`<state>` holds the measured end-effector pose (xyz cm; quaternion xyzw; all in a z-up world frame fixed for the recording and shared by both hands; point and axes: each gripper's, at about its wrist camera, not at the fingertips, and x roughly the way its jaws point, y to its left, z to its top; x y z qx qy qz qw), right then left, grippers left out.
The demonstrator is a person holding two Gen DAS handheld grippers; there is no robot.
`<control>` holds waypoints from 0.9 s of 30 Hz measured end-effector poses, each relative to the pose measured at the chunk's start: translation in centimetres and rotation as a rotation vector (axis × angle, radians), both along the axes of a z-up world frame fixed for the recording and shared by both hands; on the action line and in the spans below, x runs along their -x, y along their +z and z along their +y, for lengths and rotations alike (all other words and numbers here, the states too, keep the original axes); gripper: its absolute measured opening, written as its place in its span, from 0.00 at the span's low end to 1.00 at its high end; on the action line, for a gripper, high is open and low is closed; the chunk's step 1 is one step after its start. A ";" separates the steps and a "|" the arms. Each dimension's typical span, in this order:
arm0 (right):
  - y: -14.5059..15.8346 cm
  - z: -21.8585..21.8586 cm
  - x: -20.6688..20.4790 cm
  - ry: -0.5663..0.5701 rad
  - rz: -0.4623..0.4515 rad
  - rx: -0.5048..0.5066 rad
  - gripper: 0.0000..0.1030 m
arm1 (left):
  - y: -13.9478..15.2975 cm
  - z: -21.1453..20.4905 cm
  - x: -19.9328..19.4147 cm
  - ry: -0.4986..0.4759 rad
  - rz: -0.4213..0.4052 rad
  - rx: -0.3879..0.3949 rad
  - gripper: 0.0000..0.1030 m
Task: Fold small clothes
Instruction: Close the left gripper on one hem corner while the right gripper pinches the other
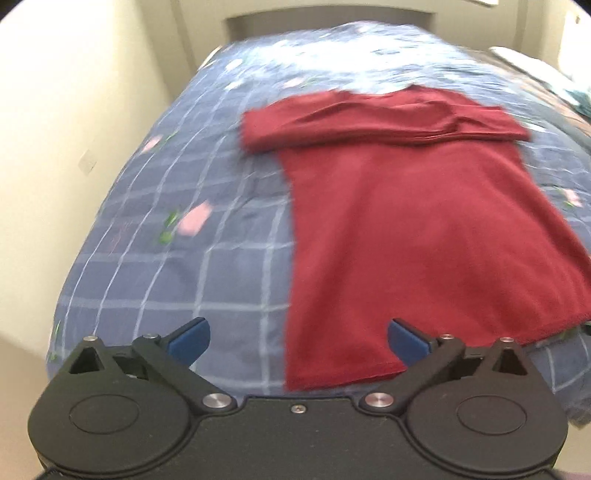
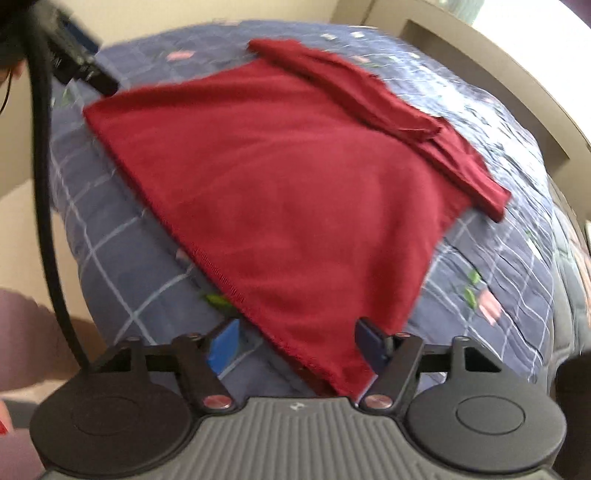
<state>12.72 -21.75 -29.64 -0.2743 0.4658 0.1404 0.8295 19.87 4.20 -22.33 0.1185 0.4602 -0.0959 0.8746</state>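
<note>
A dark red shirt (image 1: 406, 229) lies flat on the blue checked bedspread (image 1: 184, 221), its sleeves folded across the top in a band (image 1: 369, 122). My left gripper (image 1: 299, 341) is open, above the shirt's near left hem corner, holding nothing. In the right wrist view the same shirt (image 2: 295, 192) spreads out in front. My right gripper (image 2: 295, 345) is open, its jaws straddling the near hem corner without closing on it. The left gripper (image 2: 74, 62) shows blurred at the top left of that view, near the shirt's far hem corner.
The bed's grey headboard (image 1: 325, 18) stands at the far end, with a cream wall (image 1: 55, 129) on the left. The bedspread (image 2: 498, 258) slopes off at its edges. A black cable (image 2: 44, 166) hangs at the left of the right wrist view. Some other fabric (image 1: 580, 96) lies far right.
</note>
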 end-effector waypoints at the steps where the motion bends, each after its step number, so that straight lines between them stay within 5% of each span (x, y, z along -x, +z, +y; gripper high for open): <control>1: -0.4 0.1 0.0 0.006 -0.004 0.012 0.66 | -0.2 -0.7 0.1 -0.031 -0.001 -0.002 0.99; 3: -0.4 0.2 -0.1 0.013 -0.007 -0.002 0.56 | -0.8 -2.0 0.2 -0.086 0.008 -0.003 0.99; 5: 0.0 0.3 -0.2 0.011 0.008 -0.041 0.18 | -1.4 -3.4 0.5 -0.139 0.015 0.002 0.99; 6: 0.3 0.3 -0.2 0.002 -0.005 -0.043 0.16 | -1.7 -4.0 0.6 -0.164 0.019 0.002 0.99; 17: 4.7 -2.6 -3.3 -0.161 -0.025 -0.275 0.08 | -6.2 -8.6 2.0 -0.429 0.049 -0.121 0.99; 22: 5.3 -2.8 -3.6 -0.158 -0.024 -0.245 0.08 | -7.2 -8.4 0.9 -0.394 0.034 -0.207 0.91; 27: 4.6 -2.4 -4.0 -0.161 0.041 -0.202 0.09 | -6.4 -5.9 -0.7 -0.310 0.030 -0.222 0.64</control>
